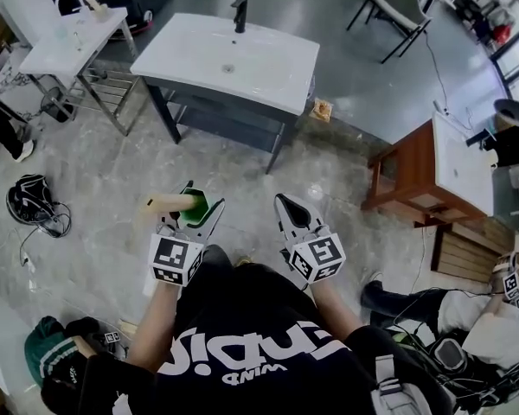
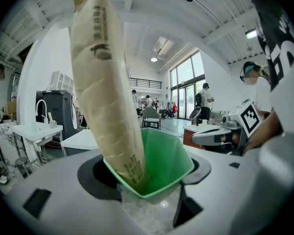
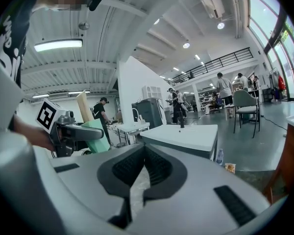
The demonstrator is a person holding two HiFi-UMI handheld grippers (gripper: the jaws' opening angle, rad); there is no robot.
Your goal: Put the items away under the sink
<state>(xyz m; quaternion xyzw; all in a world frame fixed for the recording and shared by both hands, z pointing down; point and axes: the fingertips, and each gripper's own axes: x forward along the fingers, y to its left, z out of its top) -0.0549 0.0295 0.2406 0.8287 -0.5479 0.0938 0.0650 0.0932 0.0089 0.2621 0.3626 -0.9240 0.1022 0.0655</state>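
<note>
My left gripper (image 1: 204, 201) is shut on a green plastic cup (image 1: 195, 206) with a long beige paper-wrapped packet (image 1: 163, 202) standing in it. In the left gripper view the green cup (image 2: 164, 163) sits pinched between the jaws and the beige packet (image 2: 105, 82) leans up and to the left. My right gripper (image 1: 286, 201) is shut with nothing in it; in its own view the right gripper (image 3: 143, 154) shows its pads touching. The white sink (image 1: 242, 59) with a black faucet (image 1: 239, 14) stands ahead on a dark frame, some way beyond both grippers.
A smaller white washstand (image 1: 69, 43) stands at the far left, a wooden cabinet (image 1: 419, 175) at the right. A black bag with cables (image 1: 33, 201) lies on the floor at left. Someone's legs (image 1: 424, 305) stretch across the floor at lower right. A chair (image 1: 398, 3) is behind the sink.
</note>
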